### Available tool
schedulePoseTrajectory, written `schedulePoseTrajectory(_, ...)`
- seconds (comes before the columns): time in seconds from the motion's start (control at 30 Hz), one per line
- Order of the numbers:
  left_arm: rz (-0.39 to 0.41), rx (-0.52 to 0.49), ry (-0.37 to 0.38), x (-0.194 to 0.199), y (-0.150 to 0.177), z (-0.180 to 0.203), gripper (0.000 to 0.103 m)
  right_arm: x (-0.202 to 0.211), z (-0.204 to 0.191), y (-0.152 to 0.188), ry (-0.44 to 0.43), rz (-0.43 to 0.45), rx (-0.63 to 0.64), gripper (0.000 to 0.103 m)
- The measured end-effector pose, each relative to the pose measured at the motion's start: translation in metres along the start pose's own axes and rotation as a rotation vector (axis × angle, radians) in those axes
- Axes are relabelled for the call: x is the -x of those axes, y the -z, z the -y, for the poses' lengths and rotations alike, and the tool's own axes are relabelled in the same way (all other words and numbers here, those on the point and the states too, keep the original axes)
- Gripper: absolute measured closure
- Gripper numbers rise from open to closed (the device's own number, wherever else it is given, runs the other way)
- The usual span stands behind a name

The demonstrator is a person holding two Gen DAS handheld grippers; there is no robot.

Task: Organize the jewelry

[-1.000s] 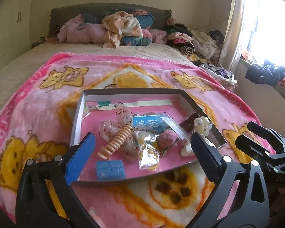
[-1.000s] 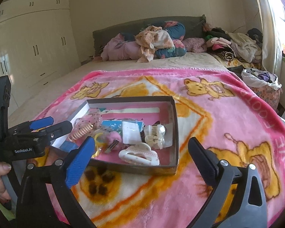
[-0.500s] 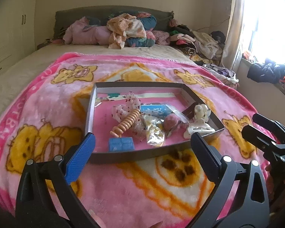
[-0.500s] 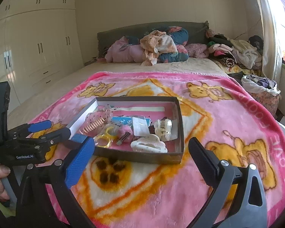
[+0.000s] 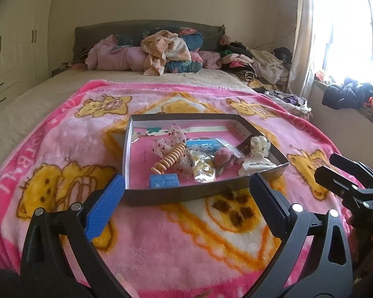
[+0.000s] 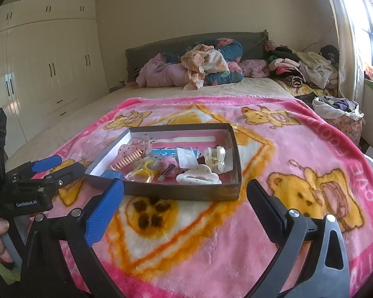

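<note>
A shallow dark box (image 5: 186, 195) (image 6: 181, 193) with a pink floor lies on the pink bear blanket. It holds jewelry and hair items: an orange spiral hair tie (image 5: 170, 160) (image 6: 128, 161), a blue block (image 5: 164, 180), a white claw clip (image 5: 257, 165) (image 6: 199, 176), a cream clip (image 6: 215, 159), a pink pompom (image 5: 222, 155) and plastic packets. My left gripper (image 5: 186, 203) is open and empty, just in front of the box. My right gripper (image 6: 185, 204) is open and empty, also before the box's near wall. Each gripper shows in the other's view, the right one (image 5: 348, 181) and the left one (image 6: 44, 171).
The pink blanket (image 5: 62, 154) covers the near half of a bed. Piled clothes and pillows (image 5: 166, 49) lie at the headboard. A wardrobe (image 6: 49, 74) stands at the left, a window with curtain (image 5: 335, 37) and a bag of clothes (image 6: 340, 114) at the right.
Both grippers have drawn back from the box and risen, so the box looks smaller and farther. Both stay open and empty. The items in the box have not moved.
</note>
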State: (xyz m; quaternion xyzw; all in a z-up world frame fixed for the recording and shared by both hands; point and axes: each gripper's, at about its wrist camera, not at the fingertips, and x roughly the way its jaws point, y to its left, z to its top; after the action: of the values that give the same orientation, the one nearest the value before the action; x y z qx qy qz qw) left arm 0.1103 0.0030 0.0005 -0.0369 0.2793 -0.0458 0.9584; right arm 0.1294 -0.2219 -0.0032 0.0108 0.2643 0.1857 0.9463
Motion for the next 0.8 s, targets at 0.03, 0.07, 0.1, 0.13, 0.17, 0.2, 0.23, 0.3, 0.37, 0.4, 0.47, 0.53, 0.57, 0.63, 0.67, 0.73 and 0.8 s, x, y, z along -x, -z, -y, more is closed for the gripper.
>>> schedulePoseTrajectory(0.03,0.001,-0.001,-0.003,0.002,0.002,0.000,0.011,0.001,0.000,0.001,0.000,0.002,-0.002,0.007)
schedulePoseTrajectory(0.07,0.001,-0.002,-0.003,0.003,0.004,0.001,0.011,0.002,0.000,0.002,-0.001,0.004,-0.004,0.007)
schedulePoseTrajectory(0.1,0.002,-0.005,-0.002,0.004,0.005,0.002,0.011,0.002,0.000,0.002,0.001,0.004,-0.002,0.007)
schedulePoseTrajectory(0.13,0.006,-0.007,-0.005,0.005,0.006,0.002,0.011,0.003,-0.001,0.003,0.004,0.007,-0.001,0.007)
schedulePoseTrajectory(0.17,0.009,-0.006,-0.007,0.007,0.007,0.002,0.011,0.004,-0.001,0.003,0.006,0.009,0.001,0.007)
schedulePoseTrajectory(0.2,0.013,-0.005,-0.007,0.008,0.009,0.002,0.011,0.006,-0.001,0.004,0.008,0.013,0.001,0.007)
schedulePoseTrajectory(0.23,0.018,-0.006,-0.010,0.009,0.010,0.002,0.011,0.007,-0.001,0.005,0.008,0.015,0.002,0.007)
schedulePoseTrajectory(0.3,0.023,-0.007,-0.016,0.012,0.011,0.003,0.011,0.009,-0.002,0.007,0.011,0.018,0.001,0.007)
schedulePoseTrajectory(0.37,0.028,-0.007,-0.023,0.013,0.012,0.004,0.011,0.012,-0.003,0.009,0.011,0.023,0.002,0.007)
schedulePoseTrajectory(0.4,0.032,-0.004,-0.027,0.015,0.013,0.003,0.011,0.013,-0.003,0.009,0.013,0.025,0.002,0.007)
schedulePoseTrajectory(0.47,0.042,0.000,-0.030,0.016,0.014,0.003,0.011,0.015,-0.004,0.011,0.016,0.031,0.003,0.007)
schedulePoseTrajectory(0.53,0.053,0.006,-0.033,0.018,0.014,0.002,0.011,0.017,-0.004,0.013,0.017,0.045,0.000,0.007)
schedulePoseTrajectory(0.57,0.062,0.009,-0.035,0.019,0.015,0.002,0.011,0.018,-0.004,0.015,0.019,0.053,-0.003,0.007)
schedulePoseTrajectory(0.63,0.079,0.014,-0.031,0.022,0.016,0.001,0.011,0.020,-0.002,0.017,0.021,0.071,-0.013,0.007)
schedulePoseTrajectory(0.67,0.085,0.014,-0.030,0.023,0.017,0.001,0.011,0.022,-0.001,0.019,0.023,0.083,-0.018,0.007)
schedulePoseTrajectory(0.73,0.104,0.008,-0.036,0.025,0.018,0.002,0.011,0.023,0.000,0.020,0.028,0.100,-0.024,0.007)
schedulePoseTrajectory(0.8,0.121,0.004,-0.035,0.027,0.019,0.003,0.011,0.023,0.001,0.021,0.031,0.118,-0.031,0.007)
